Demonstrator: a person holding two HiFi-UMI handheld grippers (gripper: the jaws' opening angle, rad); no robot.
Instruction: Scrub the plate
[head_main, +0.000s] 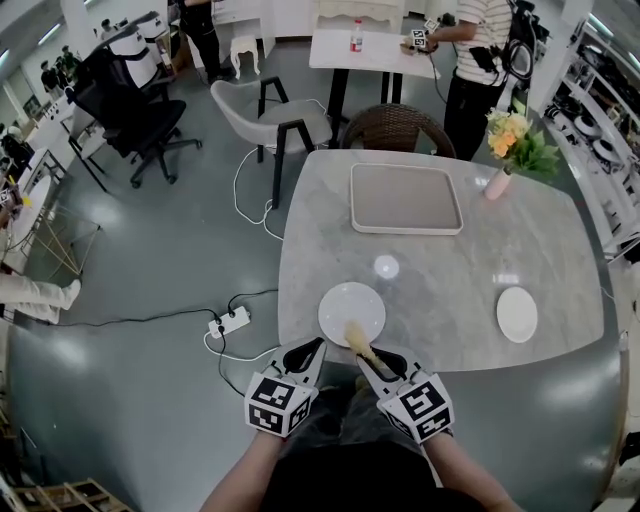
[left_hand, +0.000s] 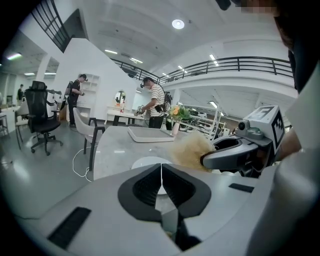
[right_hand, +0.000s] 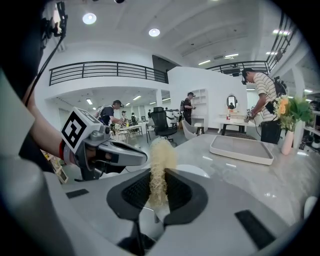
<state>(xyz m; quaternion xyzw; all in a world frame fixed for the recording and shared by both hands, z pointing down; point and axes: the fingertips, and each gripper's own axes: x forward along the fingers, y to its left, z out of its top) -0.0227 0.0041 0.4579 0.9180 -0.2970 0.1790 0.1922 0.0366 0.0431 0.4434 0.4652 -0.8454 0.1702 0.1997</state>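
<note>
**A:** Status on the scrub?

**B:** Barely begun, by my read. My right hand-held gripper (right_hand: 157, 187) pinched the pale yellow fibrous scrubber (right_hand: 160, 155). Its tuft sat over the near edge of the round white plate (head_main: 351, 305), at the near side of the grey marble surface (head_main: 440, 270). I couldn't tell if it touched.

**A:** Left?

**B:** Left hand-held gripper (left_hand: 161, 175) was pressed together on nothing, near the plate's rim, not steadying it. I'd say all the scrubbing strokes were left to do.
</note>
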